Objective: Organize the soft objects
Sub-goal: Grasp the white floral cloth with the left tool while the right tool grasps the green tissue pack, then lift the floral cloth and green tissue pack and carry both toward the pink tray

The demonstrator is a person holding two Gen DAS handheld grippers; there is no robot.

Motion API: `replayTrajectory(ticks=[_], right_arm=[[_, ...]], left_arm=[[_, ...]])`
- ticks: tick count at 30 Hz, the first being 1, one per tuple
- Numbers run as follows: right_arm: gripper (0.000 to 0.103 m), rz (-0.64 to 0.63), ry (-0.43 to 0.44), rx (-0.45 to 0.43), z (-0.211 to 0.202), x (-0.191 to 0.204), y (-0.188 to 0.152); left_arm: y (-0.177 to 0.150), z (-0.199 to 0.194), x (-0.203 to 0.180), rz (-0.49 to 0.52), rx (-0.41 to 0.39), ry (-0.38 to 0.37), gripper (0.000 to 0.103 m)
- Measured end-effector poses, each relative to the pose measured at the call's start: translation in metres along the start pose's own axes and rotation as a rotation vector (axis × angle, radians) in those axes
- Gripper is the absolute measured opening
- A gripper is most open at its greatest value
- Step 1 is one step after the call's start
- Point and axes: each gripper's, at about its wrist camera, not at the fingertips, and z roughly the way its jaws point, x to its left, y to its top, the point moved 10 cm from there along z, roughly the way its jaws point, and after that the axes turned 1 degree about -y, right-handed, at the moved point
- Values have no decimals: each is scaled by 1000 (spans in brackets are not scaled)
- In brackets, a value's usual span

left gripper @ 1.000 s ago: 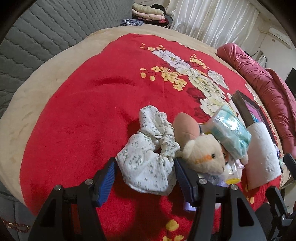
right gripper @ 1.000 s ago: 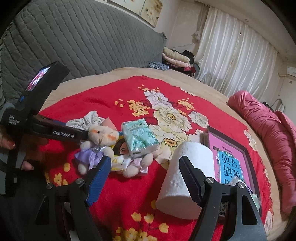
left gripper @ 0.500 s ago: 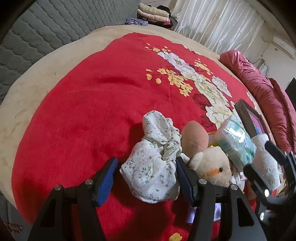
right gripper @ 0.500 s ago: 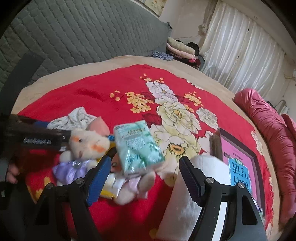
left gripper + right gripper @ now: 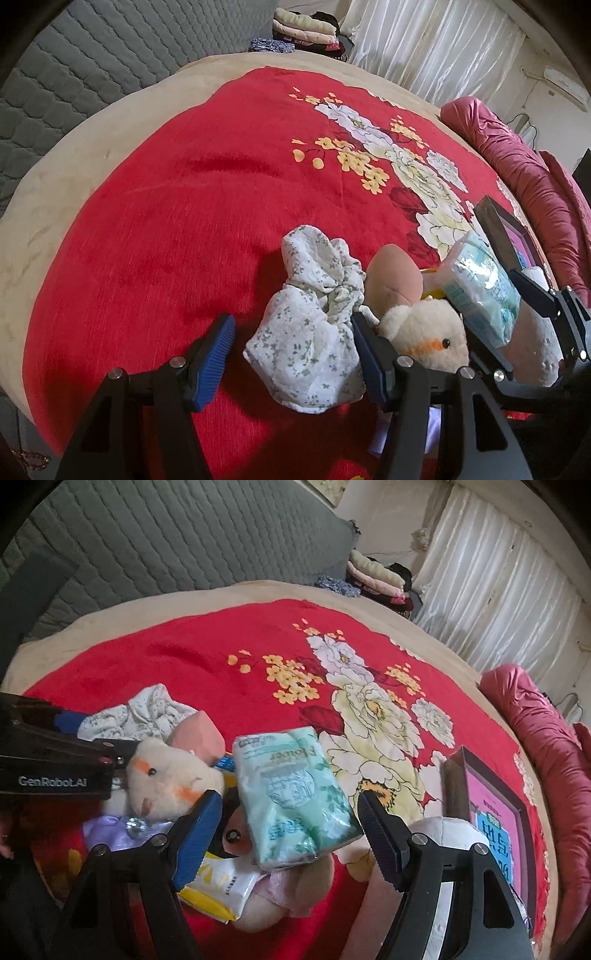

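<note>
Roughly — one scrunchie [image 5: 314,332], two plushies [image 5: 166,775]

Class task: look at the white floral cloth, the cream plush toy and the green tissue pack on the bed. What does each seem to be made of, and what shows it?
White floral crumpled cloth: probably thin woven cotton, matte; it gathers in soft creases.
Cream plush toy with orange cheeks: fuzzy pile fabric, likely synthetic, stuffed; the outline is fluffy.
Green rectangular tissue pack: glossy plastic film, printed; it glints and wrinkles at the ends.
</note>
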Motion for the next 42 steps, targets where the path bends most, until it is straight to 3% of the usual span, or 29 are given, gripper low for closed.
replayTrajectory(ticks=[6,10,22,28,30,33,42], right_arm=[[77,13,-3,15,7,-2,-1],[64,23,6,21,8,-2,0],[59,81,82,4,0,-1,-2],[58,109,72,-14,-13,-6,-4],[58,117,69,-26,-19,-8,-2],[57,119,64,-39,-27,-10,-1],[55,143,112,-6,-25,-3,-9]], left_arm=[[1,1,1,-9,2,-10,62],[1,1,1,-10,1,-13,62],[2,1,1,-12,-4,-29,60],[3,-1,7,-36,-11,-39,38],[3,-1,10,-59,-8,-57,26],[4,-3,15,-101,-10,-92,18],[4,-5,15,-114,-10,-103,17]])
